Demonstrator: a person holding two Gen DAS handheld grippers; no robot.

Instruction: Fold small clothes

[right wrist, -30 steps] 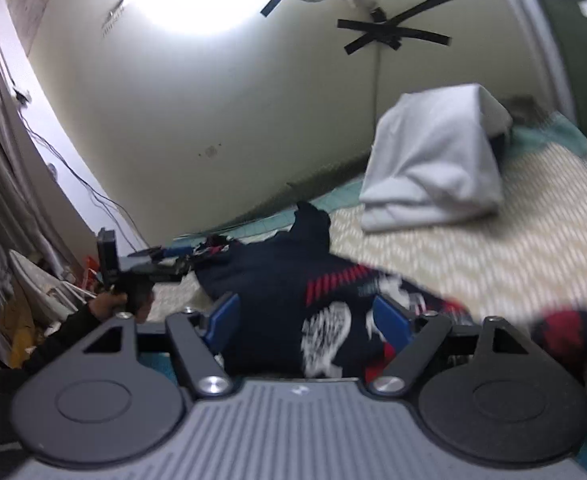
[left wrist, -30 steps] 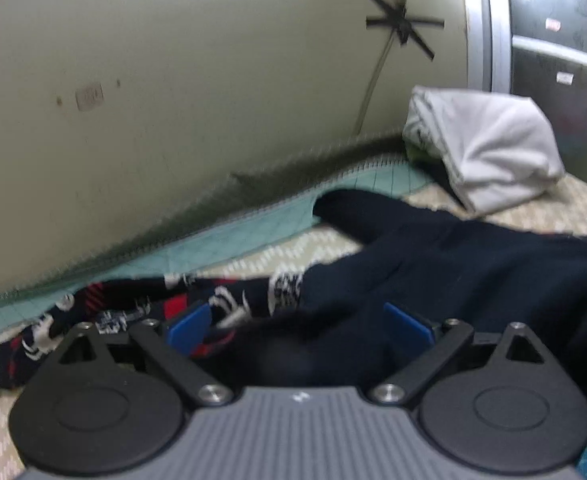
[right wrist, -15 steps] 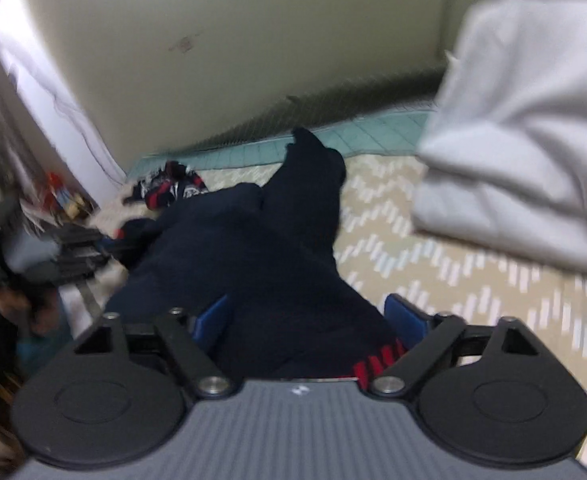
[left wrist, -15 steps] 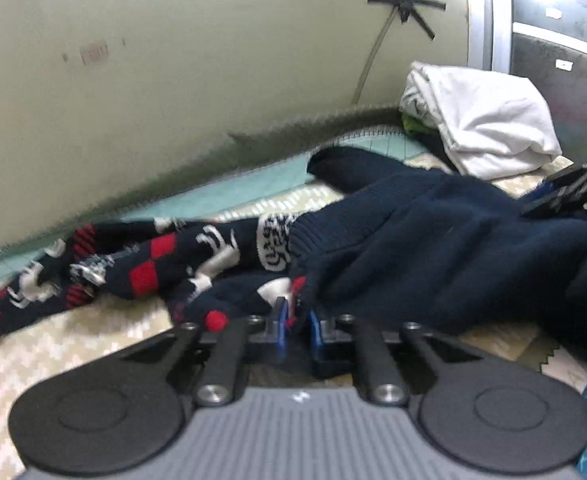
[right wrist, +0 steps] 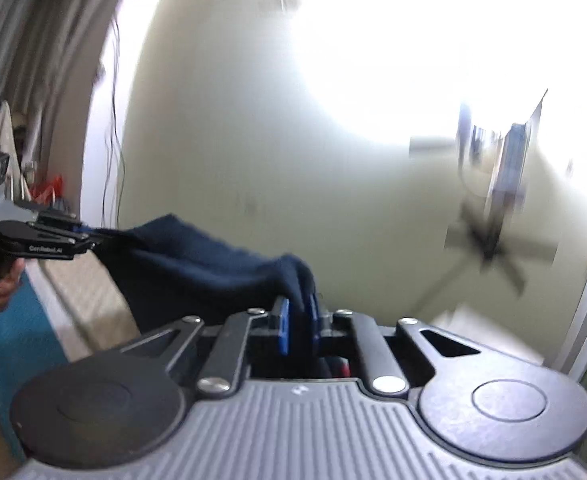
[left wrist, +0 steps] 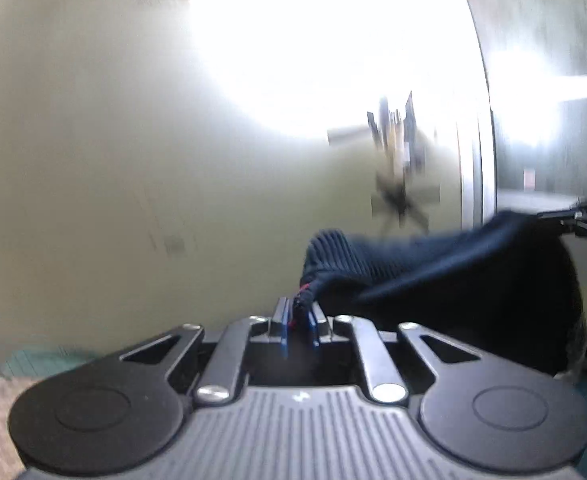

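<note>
sweater (left wrist: 473, 276): dark navy blue, ribbed knit at the edge, with a fleck of red thread where it is pinched
left gripper (left wrist: 299, 330): black arms and discs, grey ridged body, bright blue pads
right gripper (right wrist: 298, 326): black arms, grey ridged body, blue pads
wall (left wrist: 93, 160): pale olive-cream, washed out white by glare
tape on wall (right wrist: 489, 246): black, crossed strips
bedcover (right wrist: 89, 300): beige with a faint zigzag pattern
mat (right wrist: 9, 344): teal blue
</note>
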